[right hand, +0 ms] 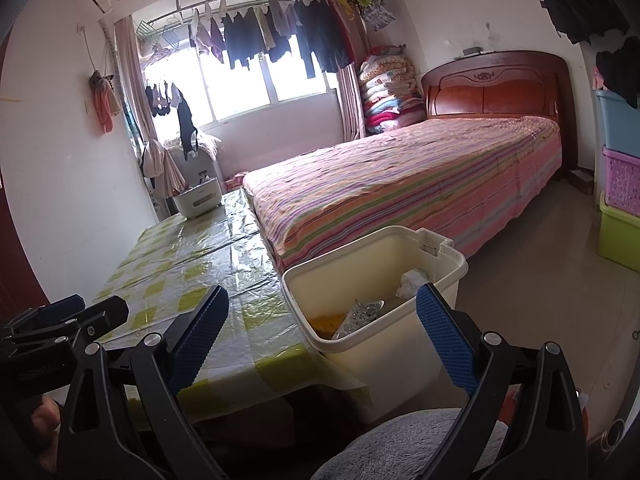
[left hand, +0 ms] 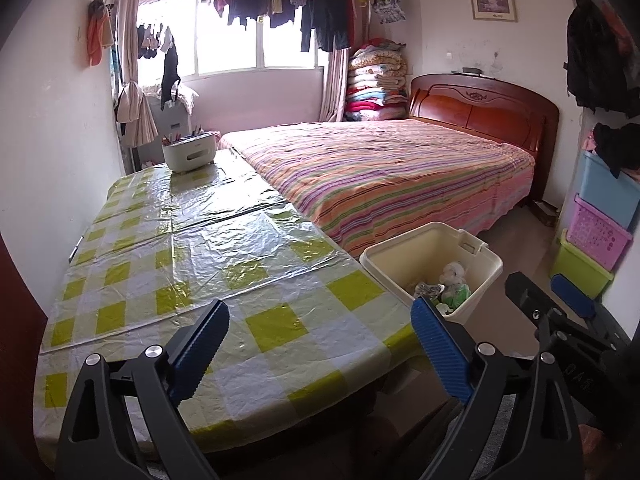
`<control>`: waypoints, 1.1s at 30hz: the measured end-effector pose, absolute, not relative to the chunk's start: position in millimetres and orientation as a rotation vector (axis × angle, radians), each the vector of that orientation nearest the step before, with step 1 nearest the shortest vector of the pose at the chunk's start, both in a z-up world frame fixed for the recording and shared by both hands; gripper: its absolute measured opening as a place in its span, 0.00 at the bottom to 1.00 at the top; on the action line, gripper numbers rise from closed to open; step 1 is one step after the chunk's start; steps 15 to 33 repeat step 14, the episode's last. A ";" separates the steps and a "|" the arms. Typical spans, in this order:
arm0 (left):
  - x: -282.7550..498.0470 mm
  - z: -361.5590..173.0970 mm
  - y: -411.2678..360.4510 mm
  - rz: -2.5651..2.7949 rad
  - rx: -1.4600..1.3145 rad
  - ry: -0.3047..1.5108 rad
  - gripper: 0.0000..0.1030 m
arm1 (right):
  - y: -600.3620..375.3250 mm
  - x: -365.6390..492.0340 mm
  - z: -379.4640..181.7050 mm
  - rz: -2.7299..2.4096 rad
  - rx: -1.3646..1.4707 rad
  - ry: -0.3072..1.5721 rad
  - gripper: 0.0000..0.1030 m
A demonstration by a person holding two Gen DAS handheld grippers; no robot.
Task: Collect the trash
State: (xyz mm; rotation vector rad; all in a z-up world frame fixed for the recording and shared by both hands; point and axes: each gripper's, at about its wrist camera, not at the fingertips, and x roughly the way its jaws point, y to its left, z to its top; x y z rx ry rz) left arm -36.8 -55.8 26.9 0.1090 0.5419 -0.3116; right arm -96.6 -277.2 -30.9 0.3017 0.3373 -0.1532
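the left gripper (left hand: 320, 328) is hanging wide open over the table (left hand: 192, 248) edge, gripping nothing. the right gripper (right hand: 322, 318) is gaping empty too. crumpled trash (left hand: 452, 284) is lying inside the cream bin (left hand: 400, 258) beside the table.

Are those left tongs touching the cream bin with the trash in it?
Apart. In the right wrist view the left tongs hang over the table's near left corner, with checked cloth showing between them and the bin. Nothing is between their pads.
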 end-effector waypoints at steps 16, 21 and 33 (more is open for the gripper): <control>-35.1 21.9 -62.5 -0.308 0.132 0.550 0.87 | -280.3 -96.3 -31.5 -0.158 0.308 0.339 0.91; -35.1 21.9 -62.5 -0.308 0.132 0.550 0.87 | -280.3 -96.3 -31.5 -0.158 0.308 0.339 0.91; -35.1 21.9 -62.5 -0.308 0.132 0.550 0.87 | -280.3 -96.3 -31.5 -0.158 0.308 0.339 0.91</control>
